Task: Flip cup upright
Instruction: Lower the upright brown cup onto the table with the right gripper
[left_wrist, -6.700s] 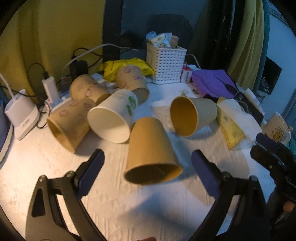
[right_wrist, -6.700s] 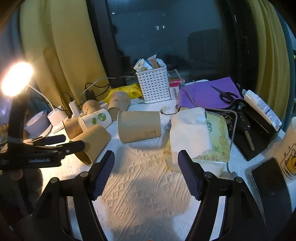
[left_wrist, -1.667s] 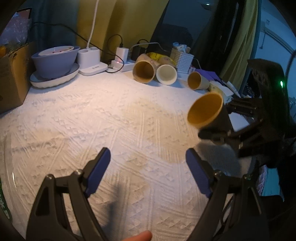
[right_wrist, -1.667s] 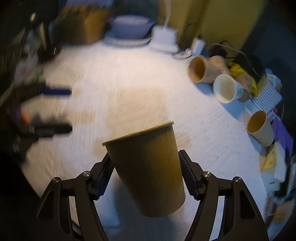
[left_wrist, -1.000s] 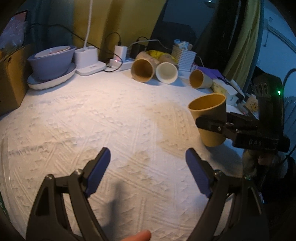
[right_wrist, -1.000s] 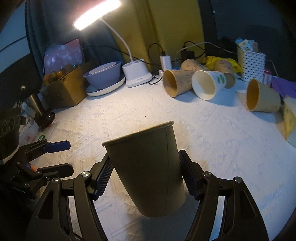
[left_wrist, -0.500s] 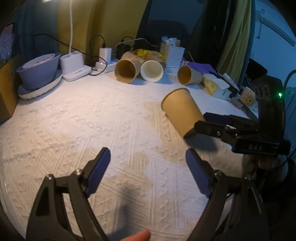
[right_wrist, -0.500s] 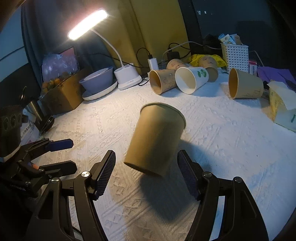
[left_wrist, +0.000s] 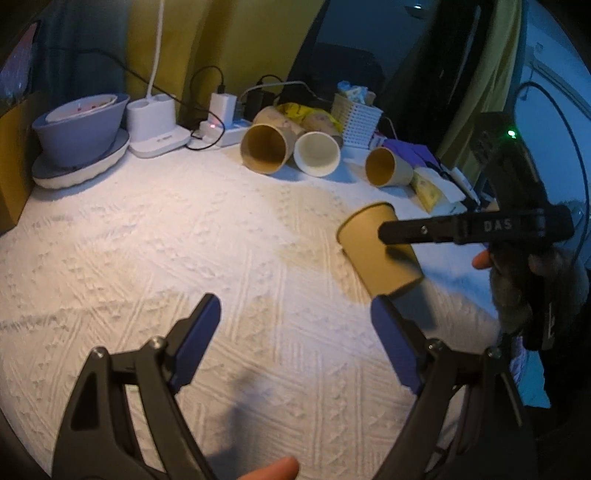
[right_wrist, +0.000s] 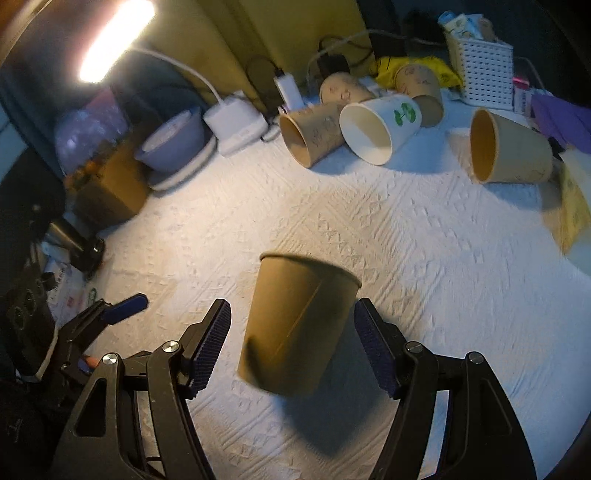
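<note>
A plain brown paper cup (right_wrist: 297, 326) stands mouth up on the white textured cloth (right_wrist: 424, 258), leaning to one side. My right gripper (right_wrist: 291, 345) is open, its blue pads on either side of the cup with gaps. In the left wrist view the cup (left_wrist: 380, 254) sits right of centre, with the right gripper's black finger (left_wrist: 461, 229) across it. My left gripper (left_wrist: 295, 332) is open and empty, low over the cloth, left of the cup.
Several paper cups lie on their sides at the back: a brown one (right_wrist: 310, 133), a white one (right_wrist: 376, 127), another brown one (right_wrist: 506, 149). A white basket (right_wrist: 480, 55), a lamp base (right_wrist: 236, 123), a grey bowl (right_wrist: 173, 142) and a cardboard box (right_wrist: 110, 192) line the back.
The right gripper held the cup upright in the air, lowered it to the cloth and opened. The cup now stands free, leaning. The left gripper stayed open.
</note>
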